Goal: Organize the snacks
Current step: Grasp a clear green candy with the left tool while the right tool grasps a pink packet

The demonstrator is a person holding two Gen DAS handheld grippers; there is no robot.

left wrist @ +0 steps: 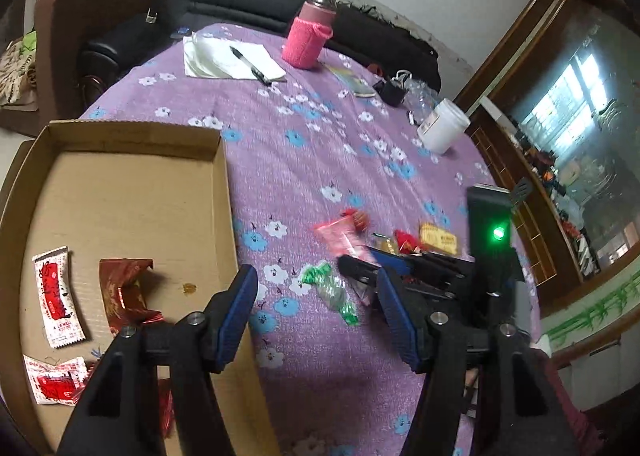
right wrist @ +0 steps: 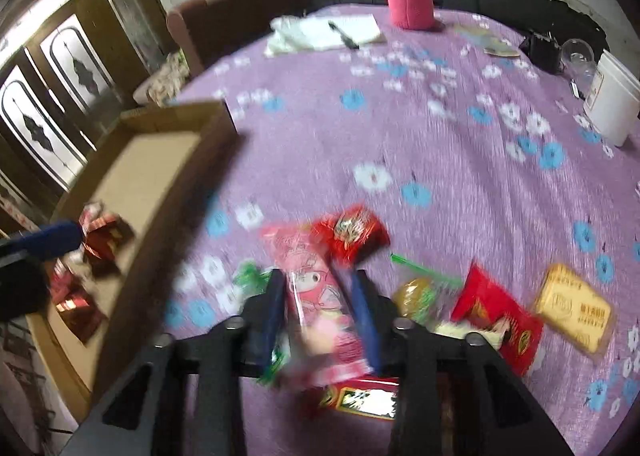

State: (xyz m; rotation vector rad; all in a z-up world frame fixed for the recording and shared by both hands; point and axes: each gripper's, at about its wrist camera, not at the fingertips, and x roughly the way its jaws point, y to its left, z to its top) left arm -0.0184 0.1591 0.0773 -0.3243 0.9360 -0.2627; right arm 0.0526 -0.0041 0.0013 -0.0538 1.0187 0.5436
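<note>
Your right gripper (right wrist: 320, 312) is clamped on the pink snack pack (right wrist: 316, 296), just right of the cardboard box (left wrist: 222, 176), while your left gripper (left wrist: 316, 296) hangs half open and empty over the box's right wall, with several wrappers already inside the box.

Your table (left wrist: 320, 160), under purple floral cloth, carries a box (left wrist: 224, 192) at its left edge, a thermos (left wrist: 308, 32) and papers (left wrist: 228, 56) at the far edge, a tub (left wrist: 442, 128) right, snacks (right wrist: 572, 308) near.
</note>
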